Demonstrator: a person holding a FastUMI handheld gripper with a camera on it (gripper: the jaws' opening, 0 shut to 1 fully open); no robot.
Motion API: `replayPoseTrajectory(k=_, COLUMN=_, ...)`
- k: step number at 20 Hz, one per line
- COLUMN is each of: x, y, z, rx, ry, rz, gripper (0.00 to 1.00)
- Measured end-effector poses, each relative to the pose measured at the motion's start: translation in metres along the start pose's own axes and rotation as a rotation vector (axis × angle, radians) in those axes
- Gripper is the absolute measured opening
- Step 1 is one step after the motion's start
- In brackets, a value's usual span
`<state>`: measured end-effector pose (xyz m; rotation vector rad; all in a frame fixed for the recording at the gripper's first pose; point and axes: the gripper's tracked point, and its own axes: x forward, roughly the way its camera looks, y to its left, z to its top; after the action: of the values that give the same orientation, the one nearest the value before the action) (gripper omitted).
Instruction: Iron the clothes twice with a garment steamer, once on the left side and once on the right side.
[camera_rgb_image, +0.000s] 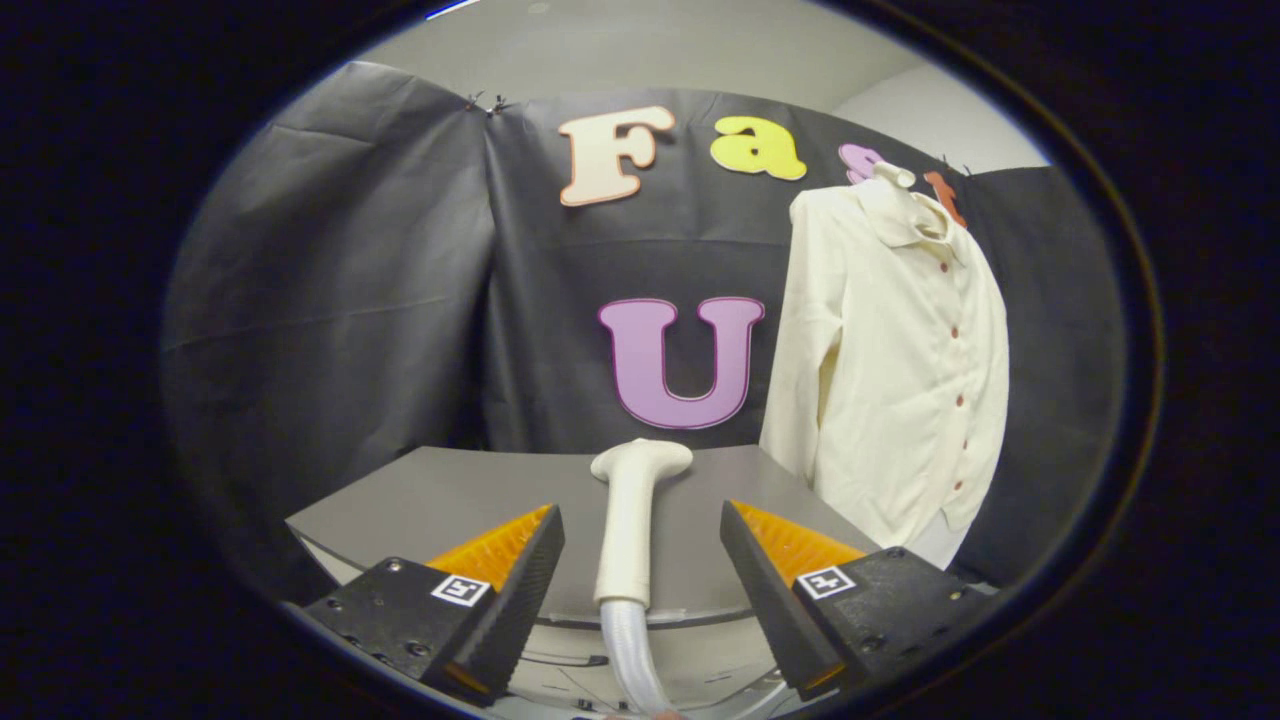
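Note:
A white garment steamer wand (630, 520) lies on the grey table (440, 490), its head pointing away from me and its ribbed hose (632, 655) trailing toward me. My gripper (640, 525) is open, one finger on each side of the wand's handle with a gap on both sides. A cream button-up shirt (895, 370) hangs on a hanger beyond the right finger, against the black cloth wall, its front facing me.
The table's far edge runs just behind the steamer head. Its rounded front edge (650, 615) lies between my fingers. Black cloth wall (340, 300) closes the back and left; the shirt's hem hangs over the table's right corner.

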<state>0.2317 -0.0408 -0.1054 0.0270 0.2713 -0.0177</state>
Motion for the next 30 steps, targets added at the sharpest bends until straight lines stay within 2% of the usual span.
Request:
replayPoseTrajectory(k=8, x=0.051, y=0.012, z=-0.032, rx=0.053, ry=0.133, rz=0.009, gripper=0.94)
replayPoseTrajectory(k=12, x=0.066, y=0.016, z=-0.045, rx=0.031, ry=0.175, rz=0.002, gripper=0.87)
replayPoseTrajectory(k=14, x=0.069, y=0.017, z=-0.054, rx=0.025, ry=0.201, rz=-0.001, gripper=0.8)
replayPoseTrajectory(k=17, x=0.068, y=0.016, z=-0.054, rx=0.019, ry=0.2, rz=-0.012, gripper=0.59)
replayPoseTrajectory(k=20, x=0.069, y=0.019, z=-0.054, rx=0.029, ry=0.163, rz=0.03, gripper=0.41)
replayPoseTrajectory(k=26, x=0.052, y=0.016, z=-0.044, rx=0.042, ry=0.106, rz=0.077, gripper=0.37)
replayPoseTrajectory(k=30, x=0.024, y=0.002, z=-0.024, rx=0.037, ry=0.016, rz=0.129, gripper=0.37)
